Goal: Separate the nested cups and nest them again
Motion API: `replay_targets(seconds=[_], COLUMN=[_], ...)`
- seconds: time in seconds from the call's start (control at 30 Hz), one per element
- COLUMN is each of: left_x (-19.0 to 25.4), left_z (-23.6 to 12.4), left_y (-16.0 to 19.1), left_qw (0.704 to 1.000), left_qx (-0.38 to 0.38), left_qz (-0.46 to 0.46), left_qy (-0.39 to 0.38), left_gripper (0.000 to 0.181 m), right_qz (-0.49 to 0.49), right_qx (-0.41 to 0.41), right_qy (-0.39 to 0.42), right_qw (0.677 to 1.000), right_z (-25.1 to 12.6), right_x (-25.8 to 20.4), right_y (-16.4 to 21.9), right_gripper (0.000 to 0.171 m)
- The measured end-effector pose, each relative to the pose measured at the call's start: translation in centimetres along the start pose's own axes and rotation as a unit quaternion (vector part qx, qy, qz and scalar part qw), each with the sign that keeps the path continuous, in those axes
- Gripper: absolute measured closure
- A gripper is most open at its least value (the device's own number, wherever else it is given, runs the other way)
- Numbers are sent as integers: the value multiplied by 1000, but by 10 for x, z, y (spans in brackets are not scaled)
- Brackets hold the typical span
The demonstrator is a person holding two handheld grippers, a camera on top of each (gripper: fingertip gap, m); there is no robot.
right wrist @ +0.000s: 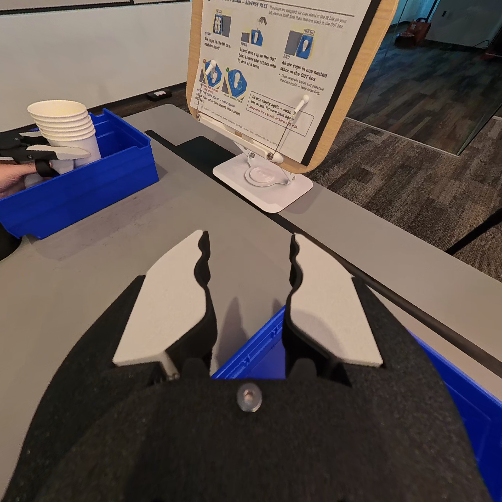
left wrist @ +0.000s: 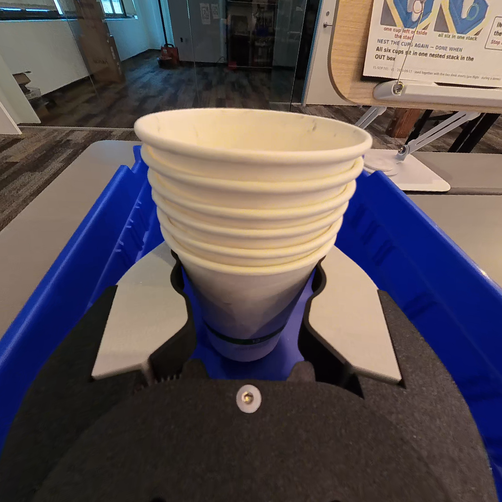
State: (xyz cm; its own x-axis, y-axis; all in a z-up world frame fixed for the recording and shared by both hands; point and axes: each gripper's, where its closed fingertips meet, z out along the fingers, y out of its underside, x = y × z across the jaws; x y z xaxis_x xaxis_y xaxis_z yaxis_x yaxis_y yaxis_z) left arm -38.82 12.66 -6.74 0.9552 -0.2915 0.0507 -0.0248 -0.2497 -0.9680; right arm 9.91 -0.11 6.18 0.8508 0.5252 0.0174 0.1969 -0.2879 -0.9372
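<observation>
We see the left gripper (left wrist: 248,304) closed around the stack (left wrist: 251,195) of nested white paper cups. Its black pads (left wrist: 180,293) press the wall of the lowest cup from both sides, just below that cup's rim. The stack stands upright inside a blue bin (left wrist: 407,271), its base at or near the bin floor; we cannot tell whether it touches. Six rolled rims show one above another, the top cup's mouth open and empty.

In the right wrist view we see the same stack (right wrist: 63,127) at far left, in the same bin (right wrist: 81,187), with the left gripper (right wrist: 65,152) across its lower part and a hand (right wrist: 16,173) behind that gripper.

The right gripper (right wrist: 248,271) is open and holds nothing. Between its fingers we see the grey table (right wrist: 135,244) and, nearer the camera, the edge of a second blue bin (right wrist: 255,350), which runs on under the right finger. This gripper is well apart from the stack.

Beyond it, on the table, a white stand (right wrist: 271,190) carries a wood-edged board with a printed instruction sheet (right wrist: 271,68). Dark patterned carpet (right wrist: 407,176) and glass partitions lie behind.
</observation>
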Motion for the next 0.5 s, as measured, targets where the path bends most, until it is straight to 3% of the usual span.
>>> replay_targets(seconds=[0.27,0.5], left_x=[6,6], left_z=[2,-8], left_y=[-4,-35], left_qw=[1000,999], left_qx=[-7,31], left_qz=[-14,10], left_qy=[18,17], left_gripper=[89,89], right_qz=[-5,-5], right_qx=[-14,-21], right_qy=[2,4], right_qw=[1000,1000], right_z=[3,4], right_x=[1,4], right_y=[5,9], right_gripper=[115,115])
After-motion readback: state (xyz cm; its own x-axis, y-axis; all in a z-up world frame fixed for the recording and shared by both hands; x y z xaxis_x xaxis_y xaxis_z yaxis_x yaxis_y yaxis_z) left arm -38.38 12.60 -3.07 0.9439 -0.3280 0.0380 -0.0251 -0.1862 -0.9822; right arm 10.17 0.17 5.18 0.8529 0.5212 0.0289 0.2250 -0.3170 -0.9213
